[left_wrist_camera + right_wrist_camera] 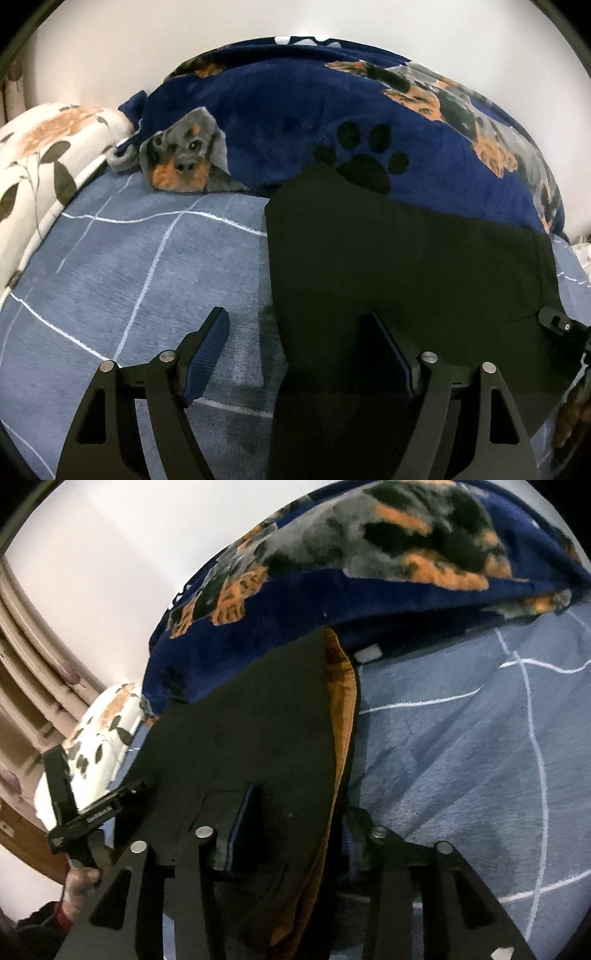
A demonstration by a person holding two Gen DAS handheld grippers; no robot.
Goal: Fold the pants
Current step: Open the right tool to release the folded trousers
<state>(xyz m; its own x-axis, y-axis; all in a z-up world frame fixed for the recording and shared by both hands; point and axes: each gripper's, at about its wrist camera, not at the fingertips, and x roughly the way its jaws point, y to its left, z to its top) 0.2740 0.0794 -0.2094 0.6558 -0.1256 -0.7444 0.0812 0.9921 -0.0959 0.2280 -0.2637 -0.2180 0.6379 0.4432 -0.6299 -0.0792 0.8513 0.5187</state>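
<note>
Both grippers are working the near end of the black pants on the bed.

Your left gripper (295, 354) is standing wide open, empty, with the pants' (406, 266) left edge lying between its jaws. Your right gripper (295, 827) is straddling their orange-lined edge; whether its pads are pressing is hidden. The pants are lying flat on the blue checked bedsheet (129, 266), reaching the dog-print blanket (295, 103). They look soft and limp, so you're best pinching corners or the doubled edge.
</note>
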